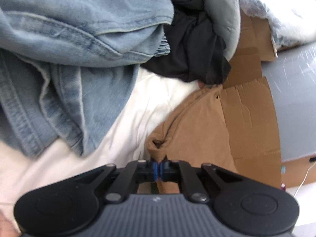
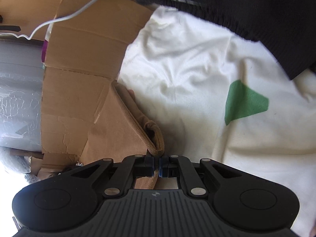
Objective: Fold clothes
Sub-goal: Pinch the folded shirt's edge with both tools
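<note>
1. Left gripper (image 1: 158,167): jaws clamped on one tan garment (image 1: 189,122), bunched just ahead.
2. Right gripper (image 2: 157,165): jaws pinching the same garment's edge (image 2: 152,138).
3. Beyond left gripper: one denim piece (image 1: 69,49), one black cloth (image 1: 193,45), white sheet (image 1: 138,106) beneath.

Faded blue denim (image 1: 65,45), tan garment (image 1: 189,122), white cloth (image 2: 197,79) with green patch (image 2: 244,102), black fabric (image 1: 193,45).

The pale blue denim garment (image 1: 69,49) runs off the left and top edges of the left wrist view, its full shape unseen. The black ribbed-knit garment (image 2: 256,9) is cut off at the top right. The tan knit cloth's (image 2: 156,138) pinched edge disappears between the right claw's (image 2: 157,168) blue pads.
</note>
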Tool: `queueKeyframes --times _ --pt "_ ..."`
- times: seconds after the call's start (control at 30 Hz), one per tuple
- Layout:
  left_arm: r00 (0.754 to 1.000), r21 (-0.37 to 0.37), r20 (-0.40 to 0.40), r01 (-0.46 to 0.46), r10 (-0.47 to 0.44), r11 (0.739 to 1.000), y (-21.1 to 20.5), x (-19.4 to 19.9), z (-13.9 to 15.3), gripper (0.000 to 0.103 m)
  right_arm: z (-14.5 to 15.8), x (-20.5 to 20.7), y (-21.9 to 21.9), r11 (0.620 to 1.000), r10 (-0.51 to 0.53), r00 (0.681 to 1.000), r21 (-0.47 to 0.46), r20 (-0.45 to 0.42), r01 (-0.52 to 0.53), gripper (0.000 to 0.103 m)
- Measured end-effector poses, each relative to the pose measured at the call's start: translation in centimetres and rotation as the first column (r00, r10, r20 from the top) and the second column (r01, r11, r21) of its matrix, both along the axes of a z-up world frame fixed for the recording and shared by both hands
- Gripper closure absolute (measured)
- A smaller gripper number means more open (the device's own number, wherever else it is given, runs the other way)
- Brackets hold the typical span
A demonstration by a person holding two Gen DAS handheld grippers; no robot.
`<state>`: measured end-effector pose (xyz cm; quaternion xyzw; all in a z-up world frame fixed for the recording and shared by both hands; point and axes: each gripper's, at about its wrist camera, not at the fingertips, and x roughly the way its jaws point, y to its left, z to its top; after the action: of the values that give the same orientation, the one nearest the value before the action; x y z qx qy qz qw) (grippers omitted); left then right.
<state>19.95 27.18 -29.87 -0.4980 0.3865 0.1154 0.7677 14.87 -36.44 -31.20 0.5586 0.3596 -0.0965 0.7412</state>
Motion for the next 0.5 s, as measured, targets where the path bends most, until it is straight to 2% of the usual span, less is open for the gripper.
queueKeyframes --times 0.2,0.5 --pt "0.999 0.026 -0.010 0.051 -0.050 0.998 -0.8 -2.1 1.8 0.101 1.3 -2.4 -0.5 1.000 -0.014 1.000 -0.016 -0.028 0.013 0.101" --pt "0.993 0.034 -0.065 0.097 -0.095 0.995 -1.3 -6.7 3.0 0.101 2.4 -8.2 -1.0 0.999 -0.019 0.996 -0.037 -0.084 0.016 0.101"
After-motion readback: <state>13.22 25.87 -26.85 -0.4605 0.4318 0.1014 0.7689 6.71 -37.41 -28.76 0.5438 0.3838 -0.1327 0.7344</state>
